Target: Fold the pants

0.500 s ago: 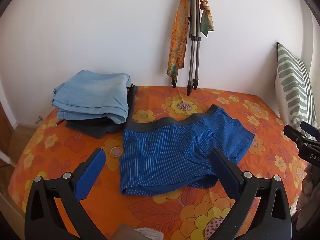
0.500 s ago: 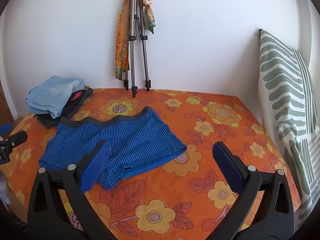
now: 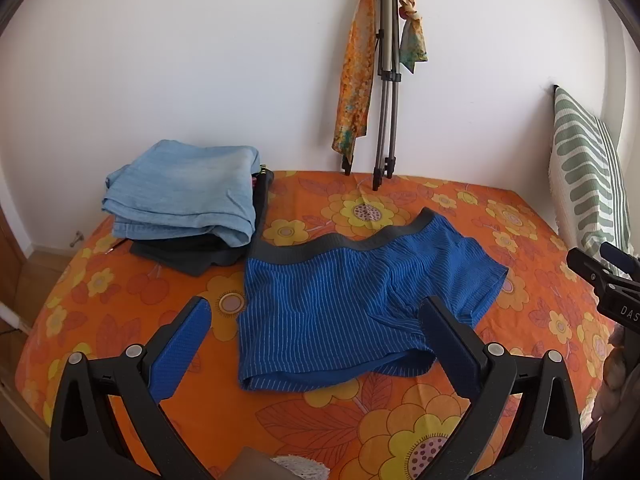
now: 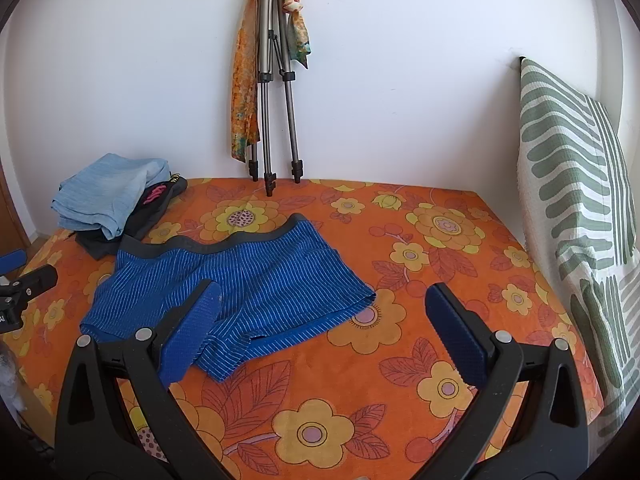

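Note:
Blue striped shorts (image 3: 344, 312) with a grey waistband lie spread flat on the orange flowered bed cover (image 3: 360, 432); they also show in the right wrist view (image 4: 240, 284). My left gripper (image 3: 316, 316) is open and empty, hovering above the near hem of the shorts. My right gripper (image 4: 320, 304) is open and empty, above the shorts' right leg hem. The right gripper's tip shows at the right edge of the left wrist view (image 3: 604, 272).
A stack of folded clothes, light blue on top (image 3: 184, 196) over dark items, sits at the back left. A tripod (image 3: 386, 80) with an orange scarf leans on the wall. A green striped pillow (image 4: 576, 208) stands at the right edge.

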### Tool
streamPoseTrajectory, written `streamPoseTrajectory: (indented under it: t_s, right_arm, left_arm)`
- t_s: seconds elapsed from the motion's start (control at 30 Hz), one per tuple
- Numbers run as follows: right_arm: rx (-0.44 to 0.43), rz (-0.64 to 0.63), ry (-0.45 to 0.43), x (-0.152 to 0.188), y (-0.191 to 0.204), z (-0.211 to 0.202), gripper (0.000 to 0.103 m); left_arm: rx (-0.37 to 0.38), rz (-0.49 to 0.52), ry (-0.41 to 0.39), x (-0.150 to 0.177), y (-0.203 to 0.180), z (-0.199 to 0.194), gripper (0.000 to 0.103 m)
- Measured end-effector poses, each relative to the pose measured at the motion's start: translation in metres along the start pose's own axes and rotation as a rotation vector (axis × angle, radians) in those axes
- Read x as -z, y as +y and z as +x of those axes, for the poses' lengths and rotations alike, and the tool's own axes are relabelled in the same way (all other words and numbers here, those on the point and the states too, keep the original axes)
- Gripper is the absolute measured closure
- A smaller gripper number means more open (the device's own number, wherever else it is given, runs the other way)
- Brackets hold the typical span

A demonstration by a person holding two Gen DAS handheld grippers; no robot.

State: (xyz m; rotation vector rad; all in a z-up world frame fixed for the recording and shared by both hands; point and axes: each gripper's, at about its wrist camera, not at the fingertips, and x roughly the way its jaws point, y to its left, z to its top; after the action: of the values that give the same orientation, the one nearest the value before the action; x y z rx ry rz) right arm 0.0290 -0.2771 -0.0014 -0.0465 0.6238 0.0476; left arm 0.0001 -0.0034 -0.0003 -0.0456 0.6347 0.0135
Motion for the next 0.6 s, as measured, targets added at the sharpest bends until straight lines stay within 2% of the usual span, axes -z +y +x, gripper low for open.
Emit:
streamPoseTrajectory:
  t_s: [0.6]
  right_arm:
    - [0.000,0.000,-0.001,0.0006,0.0001,0.0000,0.000]
  left_arm:
    - [0.013,-0.001,0.009,-0.0002,0.0032,0.0012,0.000]
